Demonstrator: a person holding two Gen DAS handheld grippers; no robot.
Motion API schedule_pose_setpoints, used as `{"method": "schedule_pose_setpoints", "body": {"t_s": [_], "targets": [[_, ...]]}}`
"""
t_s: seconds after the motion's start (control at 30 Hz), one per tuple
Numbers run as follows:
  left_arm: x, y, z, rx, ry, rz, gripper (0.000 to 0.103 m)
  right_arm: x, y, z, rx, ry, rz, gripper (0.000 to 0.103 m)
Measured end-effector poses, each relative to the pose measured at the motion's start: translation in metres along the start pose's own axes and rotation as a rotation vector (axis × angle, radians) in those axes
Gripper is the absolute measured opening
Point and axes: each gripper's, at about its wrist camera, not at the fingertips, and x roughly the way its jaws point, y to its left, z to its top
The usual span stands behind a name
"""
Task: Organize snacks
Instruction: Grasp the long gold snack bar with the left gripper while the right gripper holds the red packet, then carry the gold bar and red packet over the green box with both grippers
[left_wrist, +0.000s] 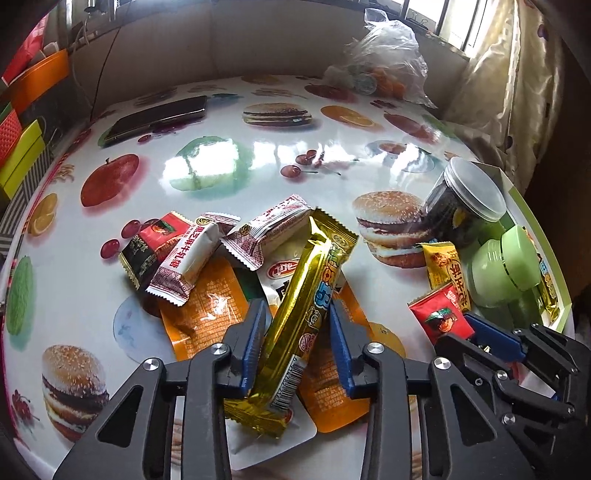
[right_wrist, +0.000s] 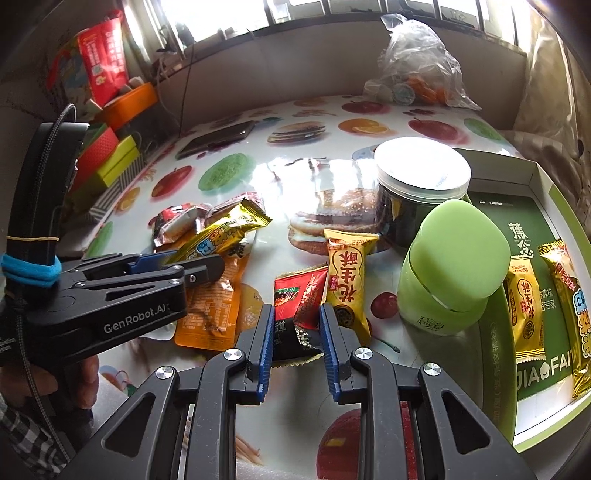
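Snacks (left_wrist: 207, 266), shiny wrappers, gold, red, orange

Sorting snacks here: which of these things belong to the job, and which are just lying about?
Job:
gold snack bar in left gripper
red-black packet in right gripper
yellow packet
orange pouch
green box

Lying about:
phone
plastic bag
green jar

Right gripper (right_wrist: 296, 345) is seen clamped on a red-and-black snack packet (right_wrist: 300, 306); the green jar (right_wrist: 452, 266) stands at two o'clock, the left gripper (right_wrist: 192, 266) at ten o'clock.
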Motion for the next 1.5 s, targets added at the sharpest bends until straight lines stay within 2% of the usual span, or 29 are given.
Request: {"method": "schedule_pose_setpoints", "body": {"t_s": [0.2,0.73,1.5], "targets": [[0.0,0.002,0.0,-0.016,-0.007,-0.01,0.023,-0.001,-0.001,0.0,0.006,-0.001,-0.001,0.023],[-0.012,-0.001,-0.006,-0.032,-0.03,-0.012,0.023,-0.007,0.002,0.0,-0.003,-0.014,0.005,0.023],[-0.064,-0.022,-0.007,-0.011,-0.135,-0.032,0.023,-0.063,0.005,0.004,-0.018,-0.146,-0.001,0.023]]}}
